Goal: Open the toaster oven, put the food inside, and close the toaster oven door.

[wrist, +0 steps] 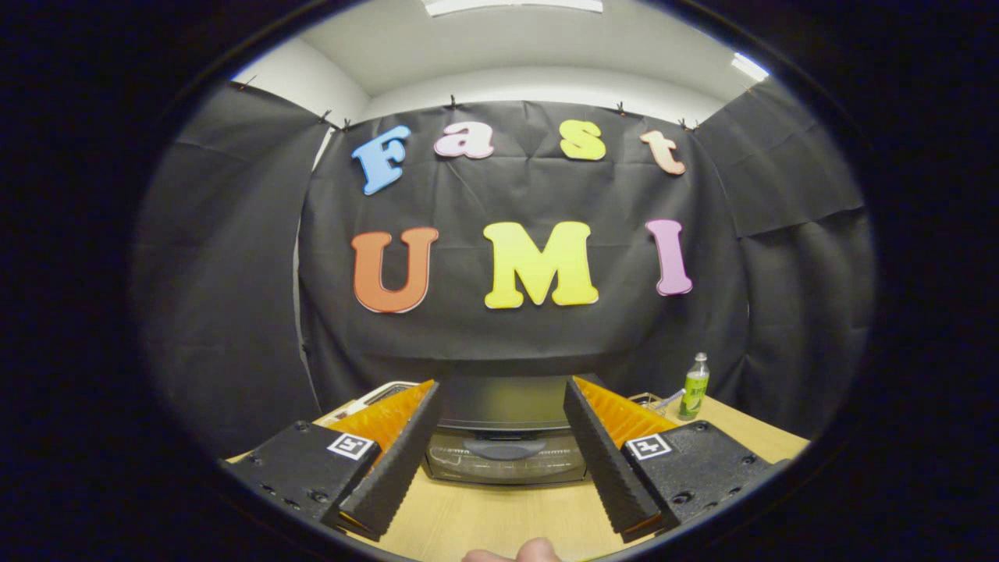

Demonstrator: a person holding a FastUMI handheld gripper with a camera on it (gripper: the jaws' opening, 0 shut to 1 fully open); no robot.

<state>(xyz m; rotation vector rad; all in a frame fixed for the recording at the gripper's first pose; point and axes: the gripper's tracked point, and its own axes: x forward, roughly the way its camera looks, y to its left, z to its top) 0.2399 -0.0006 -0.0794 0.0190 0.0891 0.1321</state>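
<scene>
closest to me, a fingertip (531, 551) of the person's hand pokes up just behind the gripper (503, 445). the two fingers stand wide apart with nothing between them but air and bare wooden table (499, 523). i'm holding nothing yet.

just ahead of the fingers, framed in the gap between them, sits the toaster oven (506, 437). its glass door (506, 462) looks shut, with the handle (506, 449) running across its upper part. it's still well apart from my tips, so i judge the opening step has not begun.

behind the left finger i see the edge of a pale tray (382, 393) or plate; the food may be there, but the finger hides it and i can't tell. behind the right finger something wiry (654, 401) peeks out, and near it stands a small bottle (694, 386) with a green label.

what worries me from here: the handle is low and slim, and if i come in too high, the tips may skid on the oven's top or the glass instead of hooking it. pulling the door off-axis could drag the whole oven toward me across the smooth table. swinging wide to the right risks tipping that bottle, which looks light and tall. and since i can't see the food, reaching for it blind behind my own fingers could knock it off the tray.
</scene>
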